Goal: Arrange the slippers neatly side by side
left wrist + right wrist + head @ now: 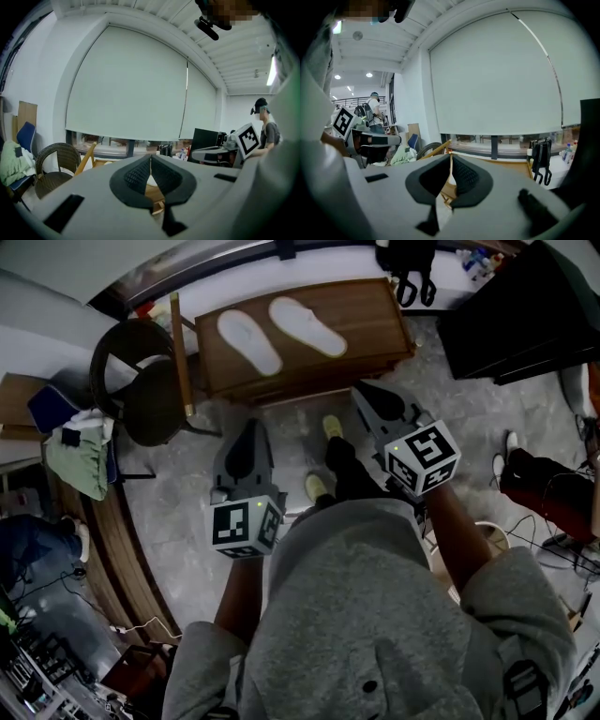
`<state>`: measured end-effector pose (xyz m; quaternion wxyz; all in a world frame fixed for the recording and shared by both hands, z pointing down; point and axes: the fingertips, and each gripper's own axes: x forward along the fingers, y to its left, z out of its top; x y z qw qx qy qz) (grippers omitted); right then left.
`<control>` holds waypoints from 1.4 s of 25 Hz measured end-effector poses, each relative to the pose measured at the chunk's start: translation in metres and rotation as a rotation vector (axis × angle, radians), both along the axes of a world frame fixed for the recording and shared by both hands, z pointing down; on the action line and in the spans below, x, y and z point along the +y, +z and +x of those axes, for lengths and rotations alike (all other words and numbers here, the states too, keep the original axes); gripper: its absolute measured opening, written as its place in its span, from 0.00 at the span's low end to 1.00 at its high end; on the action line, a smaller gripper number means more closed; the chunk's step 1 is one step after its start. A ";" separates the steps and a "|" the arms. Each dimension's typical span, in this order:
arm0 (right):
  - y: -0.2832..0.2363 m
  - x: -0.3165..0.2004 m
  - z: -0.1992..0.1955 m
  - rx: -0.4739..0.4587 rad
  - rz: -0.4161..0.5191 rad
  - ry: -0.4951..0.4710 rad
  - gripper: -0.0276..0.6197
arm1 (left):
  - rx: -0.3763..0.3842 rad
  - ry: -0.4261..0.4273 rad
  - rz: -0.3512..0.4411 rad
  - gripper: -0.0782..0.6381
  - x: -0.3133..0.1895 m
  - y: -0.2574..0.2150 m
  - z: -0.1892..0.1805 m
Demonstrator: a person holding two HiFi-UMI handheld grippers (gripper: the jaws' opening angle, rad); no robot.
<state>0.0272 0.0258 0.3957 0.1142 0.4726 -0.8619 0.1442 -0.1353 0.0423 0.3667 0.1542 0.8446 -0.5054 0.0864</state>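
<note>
Two white slippers, one (249, 341) on the left and one (307, 326) on the right, lie side by side, soles up or flat, on a low wooden table (370, 310). They are angled alike with a small gap between them. My left gripper (248, 425) hovers over the floor in front of the table, jaws shut and empty. My right gripper (359, 388) is near the table's front right corner, also shut with nothing in it. In the left gripper view the pads (140, 174) meet in a thin line. The right gripper view shows the same closed pads (461, 174).
A wicker chair (141, 390) and a leaning wooden frame (180, 352) stand left of the table. A black cabinet (525, 306) is at the right, and a black bag (412, 268) hangs behind. Clothes (80, 456) lie at the left. Another person (265, 126) stands nearby.
</note>
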 end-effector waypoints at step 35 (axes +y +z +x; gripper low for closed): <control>0.122 -0.224 -0.095 -0.012 -0.245 -0.314 0.21 | -0.096 -0.412 -0.144 0.13 -0.151 0.039 -0.051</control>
